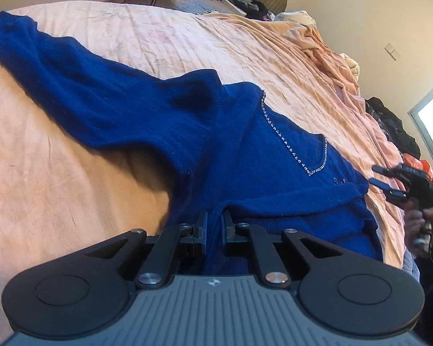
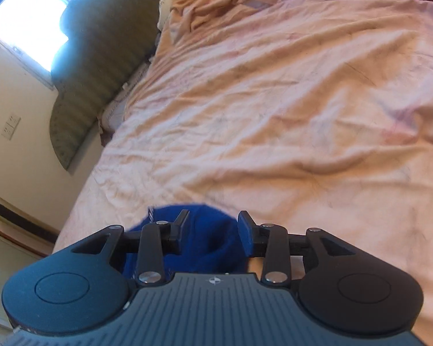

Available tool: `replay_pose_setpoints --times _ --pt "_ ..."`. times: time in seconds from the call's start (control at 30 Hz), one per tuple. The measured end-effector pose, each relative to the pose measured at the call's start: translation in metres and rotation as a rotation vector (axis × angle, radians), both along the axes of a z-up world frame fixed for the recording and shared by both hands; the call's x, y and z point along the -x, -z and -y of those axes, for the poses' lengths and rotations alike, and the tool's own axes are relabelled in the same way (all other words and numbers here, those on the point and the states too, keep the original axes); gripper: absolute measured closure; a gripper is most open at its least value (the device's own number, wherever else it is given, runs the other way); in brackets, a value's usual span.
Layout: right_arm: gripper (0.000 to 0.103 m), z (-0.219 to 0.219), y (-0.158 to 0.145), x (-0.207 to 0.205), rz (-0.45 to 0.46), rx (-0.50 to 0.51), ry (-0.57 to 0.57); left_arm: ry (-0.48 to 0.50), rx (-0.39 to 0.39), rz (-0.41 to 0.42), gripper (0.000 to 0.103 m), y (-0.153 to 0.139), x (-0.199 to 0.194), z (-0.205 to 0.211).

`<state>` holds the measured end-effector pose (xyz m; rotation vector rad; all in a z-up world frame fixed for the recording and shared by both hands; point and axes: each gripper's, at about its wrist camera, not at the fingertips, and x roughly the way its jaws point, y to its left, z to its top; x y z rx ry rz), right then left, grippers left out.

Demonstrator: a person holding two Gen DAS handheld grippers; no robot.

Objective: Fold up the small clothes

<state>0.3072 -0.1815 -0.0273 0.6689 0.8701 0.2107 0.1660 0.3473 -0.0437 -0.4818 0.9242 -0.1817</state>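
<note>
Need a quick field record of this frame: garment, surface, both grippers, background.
garment: blue sweater with rhinestone neckline, spread out, one sleeve extended
surface: peach bedsheet, wrinkled
left gripper: jaws nearly closed on the sweater's edge
right gripper: jaws open, over blue fabric, not gripping
background: green headboard, window, dark clothes pile

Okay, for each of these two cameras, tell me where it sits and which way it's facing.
Left wrist: on the left gripper, low over the bed, looking across the blue sweater; the right gripper and a hand show at right.
Right wrist: on the right gripper, facing up the peach sheet toward the window.
Shared: sweater and sheet.
</note>
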Motion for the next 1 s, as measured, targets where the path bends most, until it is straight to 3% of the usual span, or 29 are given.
replay_pose_setpoints --times 0.2,0.33,0.4,0.6,0.67,0.77,0.8,0.83,0.9,1.0 --pt "0.064 -0.013 0.01 0.012 -0.072 -0.073 -0.054 0.013 -0.007 0.015 0.095 -0.002 0.002 0.005" --pt "0.081 -0.024 0.022 0.0 -0.115 -0.017 -0.021 0.017 -0.022 0.015 0.095 -0.003 0.002 0.007" --pt "0.097 -0.022 0.028 -0.006 -0.126 0.002 0.021 0.02 -0.03 0.018 0.095 -0.003 0.003 0.007" --pt "0.098 -0.03 -0.007 -0.031 -0.022 0.028 0.032 0.018 -0.032 0.004 0.095 0.001 -0.001 0.007" --pt "0.098 -0.043 -0.005 -0.05 -0.041 0.114 0.02 0.015 -0.036 -0.002 0.095 0.004 -0.002 0.007" --pt "0.051 -0.049 0.006 -0.066 -0.076 0.183 0.057 0.006 -0.029 -0.006 0.095 0.009 -0.002 0.008" --pt "0.042 -0.046 0.008 -0.065 -0.092 0.183 0.092 0.004 -0.026 -0.005 0.095 0.01 -0.001 0.008" --pt "0.045 -0.04 0.008 -0.058 -0.067 0.141 0.13 0.004 -0.024 -0.003 0.095 0.01 0.0 0.007" --pt "0.046 -0.028 0.003 -0.041 0.012 -0.01 0.102 0.012 -0.025 0.002 0.095 0.009 0.001 0.007" --pt "0.05 -0.028 -0.017 -0.012 0.092 -0.033 0.01 0.016 -0.018 0.002 0.095 0.01 0.001 0.005"
